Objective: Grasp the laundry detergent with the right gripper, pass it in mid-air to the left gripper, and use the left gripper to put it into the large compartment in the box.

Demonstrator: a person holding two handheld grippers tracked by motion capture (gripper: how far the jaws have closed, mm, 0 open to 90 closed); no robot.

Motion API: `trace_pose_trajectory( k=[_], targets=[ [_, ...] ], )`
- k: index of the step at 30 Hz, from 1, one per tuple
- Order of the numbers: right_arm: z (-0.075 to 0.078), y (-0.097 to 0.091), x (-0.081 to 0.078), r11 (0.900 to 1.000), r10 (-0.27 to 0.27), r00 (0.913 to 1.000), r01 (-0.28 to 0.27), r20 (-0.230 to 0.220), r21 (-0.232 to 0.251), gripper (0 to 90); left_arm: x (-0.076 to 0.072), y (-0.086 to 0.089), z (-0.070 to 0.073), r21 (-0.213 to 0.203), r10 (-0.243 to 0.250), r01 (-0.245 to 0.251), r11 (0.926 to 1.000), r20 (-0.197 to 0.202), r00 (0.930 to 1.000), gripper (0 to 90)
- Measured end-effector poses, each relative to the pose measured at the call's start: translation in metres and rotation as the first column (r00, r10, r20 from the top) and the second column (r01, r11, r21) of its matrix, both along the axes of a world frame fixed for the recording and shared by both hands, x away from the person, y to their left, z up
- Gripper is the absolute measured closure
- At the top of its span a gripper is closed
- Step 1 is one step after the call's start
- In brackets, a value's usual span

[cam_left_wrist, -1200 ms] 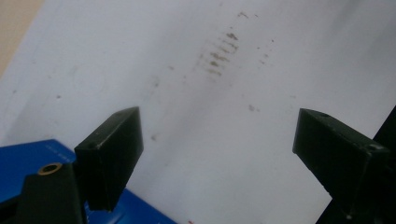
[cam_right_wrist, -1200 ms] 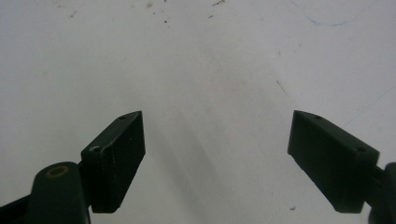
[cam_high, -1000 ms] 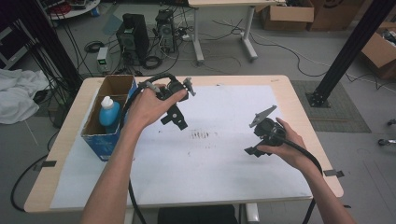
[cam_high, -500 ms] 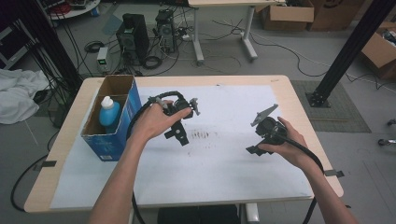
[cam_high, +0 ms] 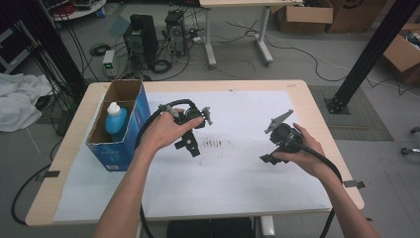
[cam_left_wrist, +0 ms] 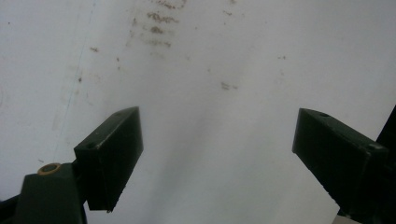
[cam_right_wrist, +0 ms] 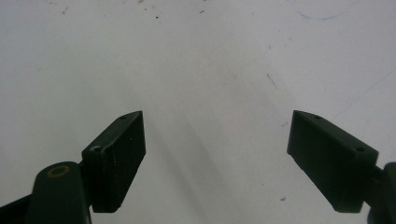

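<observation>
My left gripper hangs just above the white paper sheet near the table's middle, jaws pointing down beside a patch of dark smudges. In the left gripper view the gripper stands open over bare paper with nothing between the jaws. My right gripper rests low over the paper at the right, held in the person's right hand. In the right gripper view that gripper is open too, with bare white paper between the jaws.
A blue cardboard box stands at the table's left side with a blue bottle with a white cap inside. Black cables trail from both grippers. The wooden table edge frames the paper.
My left gripper has come down and a little to the right, from beside the box toward the smudges on the paper. The right gripper has kept still.
</observation>
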State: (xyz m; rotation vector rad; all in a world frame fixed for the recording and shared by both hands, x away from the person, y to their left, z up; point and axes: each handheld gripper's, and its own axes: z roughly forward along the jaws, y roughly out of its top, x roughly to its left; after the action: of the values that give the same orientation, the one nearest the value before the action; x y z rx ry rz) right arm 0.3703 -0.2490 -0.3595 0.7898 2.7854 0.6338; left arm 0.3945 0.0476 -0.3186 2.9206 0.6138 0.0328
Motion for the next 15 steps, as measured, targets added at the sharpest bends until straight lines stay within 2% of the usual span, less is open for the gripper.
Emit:
trace_pose_trajectory(
  k=[15],
  targets=[
    [-0.0008,-0.0013,-0.0017,1.0,-0.005,1.0,0.005,-0.002,-0.003,19.4,-0.002,-0.0018,-0.0011,0.011,-0.001,0.001,0.9999,0.005,1.0,16.9]
  ],
)
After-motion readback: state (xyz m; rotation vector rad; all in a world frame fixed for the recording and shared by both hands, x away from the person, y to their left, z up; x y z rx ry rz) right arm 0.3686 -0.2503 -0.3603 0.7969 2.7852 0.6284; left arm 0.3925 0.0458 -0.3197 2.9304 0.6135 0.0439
